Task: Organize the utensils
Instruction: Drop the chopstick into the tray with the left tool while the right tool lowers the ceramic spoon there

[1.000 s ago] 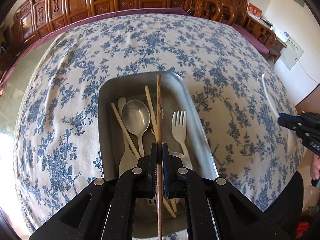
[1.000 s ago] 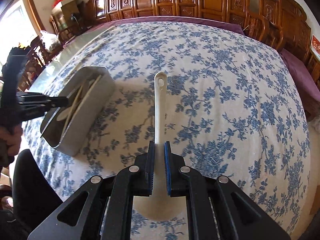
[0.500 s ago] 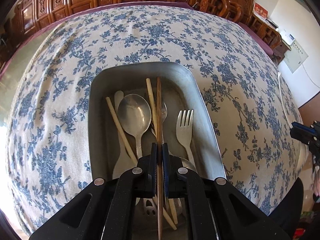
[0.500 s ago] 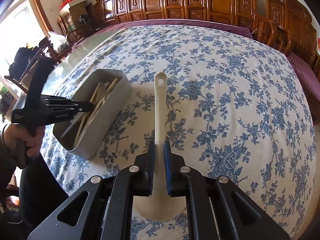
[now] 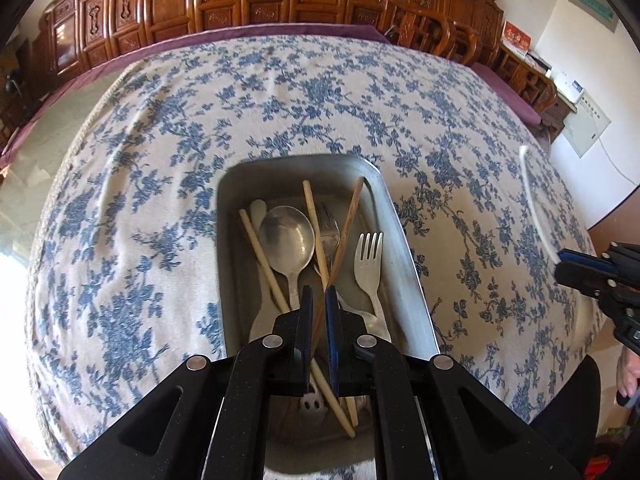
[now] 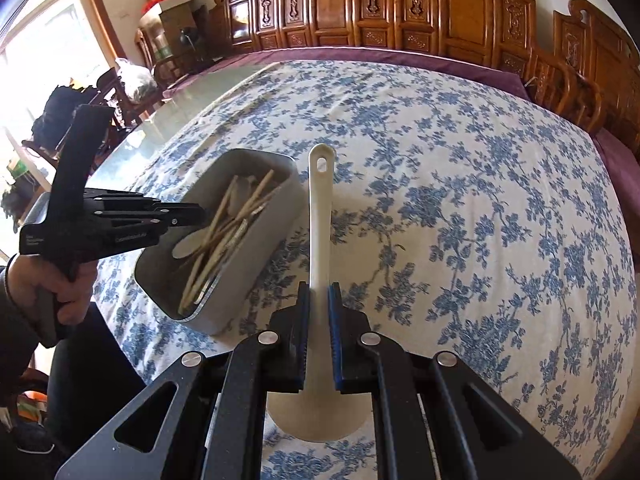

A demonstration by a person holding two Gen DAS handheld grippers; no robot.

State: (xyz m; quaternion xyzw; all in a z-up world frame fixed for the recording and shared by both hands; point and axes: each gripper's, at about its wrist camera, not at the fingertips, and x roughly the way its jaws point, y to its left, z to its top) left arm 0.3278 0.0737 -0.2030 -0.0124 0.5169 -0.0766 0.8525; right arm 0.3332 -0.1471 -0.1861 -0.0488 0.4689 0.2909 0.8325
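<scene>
Left wrist view: the left gripper (image 5: 316, 300) has its blue-padded jaws slightly parted around a dark brown wooden chopstick (image 5: 347, 228). The chopstick leans toward one o'clock inside the rectangular metal tray (image 5: 404, 248) and looks loose between the pads. Beside it lie a dull steel spoon (image 5: 286, 236), a pale fork (image 5: 369, 258) and light bamboo chopsticks (image 5: 262, 256). At three o'clock, the right gripper (image 6: 318, 300) pinches a white plastic spatula (image 6: 320, 216) by its handle. Blue-flowered cotton tablecloth (image 6: 460, 200) lies beneath. White lettering on the left gripper's body is unreadable.
</scene>
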